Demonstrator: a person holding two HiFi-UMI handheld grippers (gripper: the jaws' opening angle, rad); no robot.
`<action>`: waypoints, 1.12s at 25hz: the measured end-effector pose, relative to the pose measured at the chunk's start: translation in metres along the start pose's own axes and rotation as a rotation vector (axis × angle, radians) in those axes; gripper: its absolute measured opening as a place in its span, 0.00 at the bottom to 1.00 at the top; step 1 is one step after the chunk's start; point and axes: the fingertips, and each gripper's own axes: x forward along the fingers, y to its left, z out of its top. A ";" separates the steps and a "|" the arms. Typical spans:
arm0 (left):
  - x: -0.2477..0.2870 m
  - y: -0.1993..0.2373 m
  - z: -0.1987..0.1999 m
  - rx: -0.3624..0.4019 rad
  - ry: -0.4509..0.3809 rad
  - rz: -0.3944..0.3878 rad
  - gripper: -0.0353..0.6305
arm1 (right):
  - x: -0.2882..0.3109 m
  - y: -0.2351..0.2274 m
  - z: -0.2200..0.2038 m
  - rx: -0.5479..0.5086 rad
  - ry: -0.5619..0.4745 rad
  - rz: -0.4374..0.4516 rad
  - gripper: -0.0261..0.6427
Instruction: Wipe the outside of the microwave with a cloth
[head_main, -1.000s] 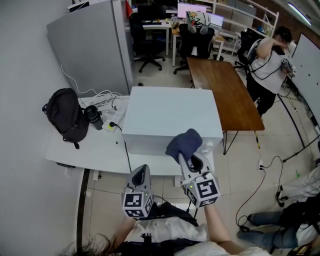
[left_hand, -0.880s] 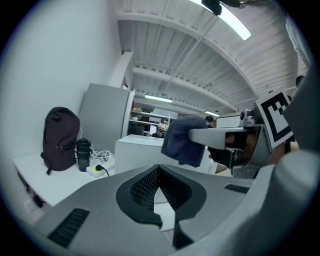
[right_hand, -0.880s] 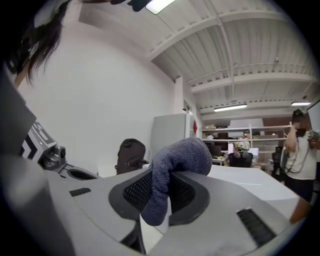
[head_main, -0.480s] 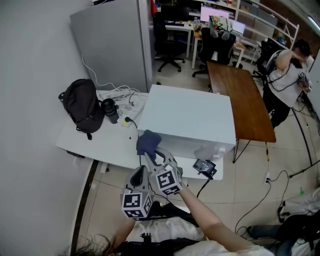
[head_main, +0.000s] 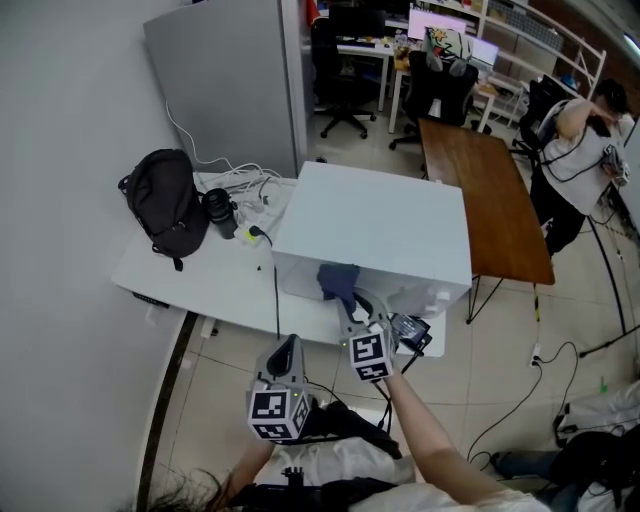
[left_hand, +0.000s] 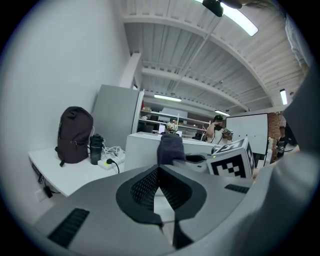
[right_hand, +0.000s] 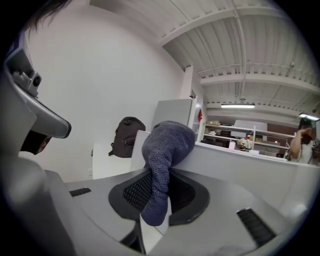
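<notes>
Holding a dark blue cloth (right_hand: 167, 142) tight between its jaws, the right claw (right_hand: 159, 177) points at the white microwave (head_main: 380, 225). The bunched top of the cloth touches the front of the microwave, right up near its top edge. A loose end hangs down between the jaws. The left claw (left_hand: 159, 172) is closed with nothing in it. It hangs lower and nearer to the person, away from the microwave, on the left of the right claw.

The microwave sits on a white table (head_main: 200, 285). Just beside the right claw, at the front edge of the table, lies a small black gadget (head_main: 411, 331); I cannot tell what it is. On the left part of the table stand a black backpack (head_main: 160, 200) and a dark bottle (head_main: 218, 214). White cables (head_main: 245, 185) lie between them and the microwave. Behind the table stands a tall grey cabinet (head_main: 235, 80). To the right is a long brown table (head_main: 480, 185), and a person (head_main: 580, 135) stands past it.
</notes>
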 end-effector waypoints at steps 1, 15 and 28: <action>0.001 -0.004 -0.003 -0.001 0.004 -0.008 0.04 | -0.013 -0.019 -0.006 0.008 0.008 -0.042 0.17; 0.014 -0.046 -0.001 0.049 0.017 -0.180 0.04 | -0.175 -0.170 -0.075 0.135 0.106 -0.482 0.16; -0.010 -0.011 0.000 0.044 0.009 -0.076 0.04 | 0.023 0.089 -0.010 -0.058 0.040 0.161 0.17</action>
